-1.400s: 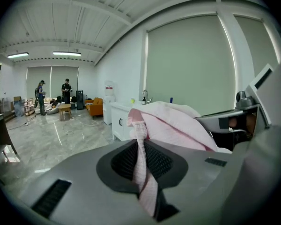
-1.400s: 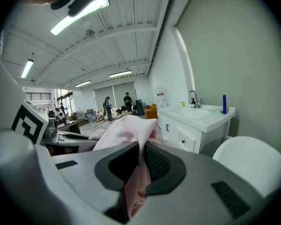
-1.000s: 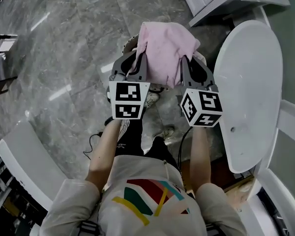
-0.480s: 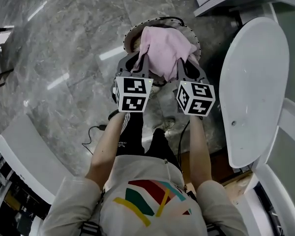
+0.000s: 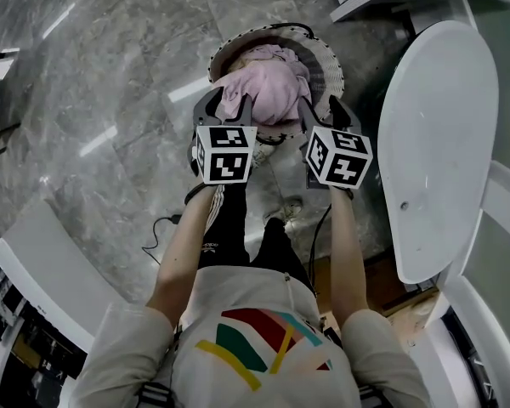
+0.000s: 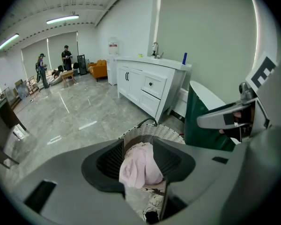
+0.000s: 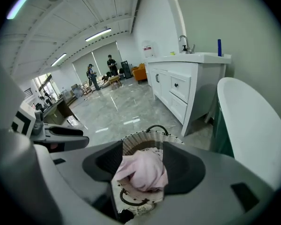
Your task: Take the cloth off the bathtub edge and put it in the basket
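Just above the basket (image 5: 325, 54), the left gripper (image 5: 227, 107) and right gripper (image 5: 325, 113) hang side by side with jaws opening, so the cloth (image 5: 268, 90) between them, already bunched in its mouth, likely falls inside rather than across the rim.
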### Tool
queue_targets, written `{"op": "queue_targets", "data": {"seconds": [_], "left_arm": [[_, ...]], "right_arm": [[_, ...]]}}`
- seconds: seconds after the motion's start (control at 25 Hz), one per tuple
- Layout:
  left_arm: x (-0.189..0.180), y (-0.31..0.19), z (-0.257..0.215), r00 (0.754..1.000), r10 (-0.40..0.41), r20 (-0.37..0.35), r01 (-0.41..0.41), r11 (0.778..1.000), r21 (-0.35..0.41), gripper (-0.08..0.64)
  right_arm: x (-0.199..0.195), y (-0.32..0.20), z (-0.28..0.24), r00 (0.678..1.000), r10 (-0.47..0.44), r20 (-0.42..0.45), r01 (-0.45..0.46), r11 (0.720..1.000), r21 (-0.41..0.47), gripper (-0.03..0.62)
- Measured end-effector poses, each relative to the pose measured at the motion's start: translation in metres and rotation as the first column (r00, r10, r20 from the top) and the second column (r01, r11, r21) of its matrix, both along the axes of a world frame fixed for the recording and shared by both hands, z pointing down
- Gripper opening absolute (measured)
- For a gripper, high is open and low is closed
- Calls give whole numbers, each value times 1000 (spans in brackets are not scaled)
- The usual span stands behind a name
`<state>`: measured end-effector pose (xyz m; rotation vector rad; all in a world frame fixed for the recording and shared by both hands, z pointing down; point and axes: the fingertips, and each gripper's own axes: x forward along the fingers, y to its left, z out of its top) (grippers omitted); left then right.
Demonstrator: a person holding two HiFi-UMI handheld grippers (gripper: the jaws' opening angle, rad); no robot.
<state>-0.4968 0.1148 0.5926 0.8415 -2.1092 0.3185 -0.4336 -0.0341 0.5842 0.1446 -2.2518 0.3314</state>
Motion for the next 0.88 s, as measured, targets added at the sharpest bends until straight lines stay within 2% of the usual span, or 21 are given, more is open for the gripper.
{"op": "queue_targets", "data": {"seconds": [0.2,0.48,0.72,0.8,0.88], "left_arm": [[0,4,-3,1000,-1,8,1,1000,5,173],[7,4,-13,1000,1,14,-1,1000,17,173],[1,0,-37,998,-2,59,0,999,33,173],[-1,-5,-53,998,3,66,-7,999,53,172],[-3,-11,-78,997,6,81,-14,996,89,129]], "right_arm": [[8,6,3,1000,3,-9,-3,1000,-15,272],[13,19,-1,999,-33,-21,34,999,17,267],[1,15,-24,999,-16,41,15,1000,22,243],[-3,12,-41,997,-9,74,7,1000,30,208],[-7,9,-68,992,-5,127,0,999,35,104]]}}
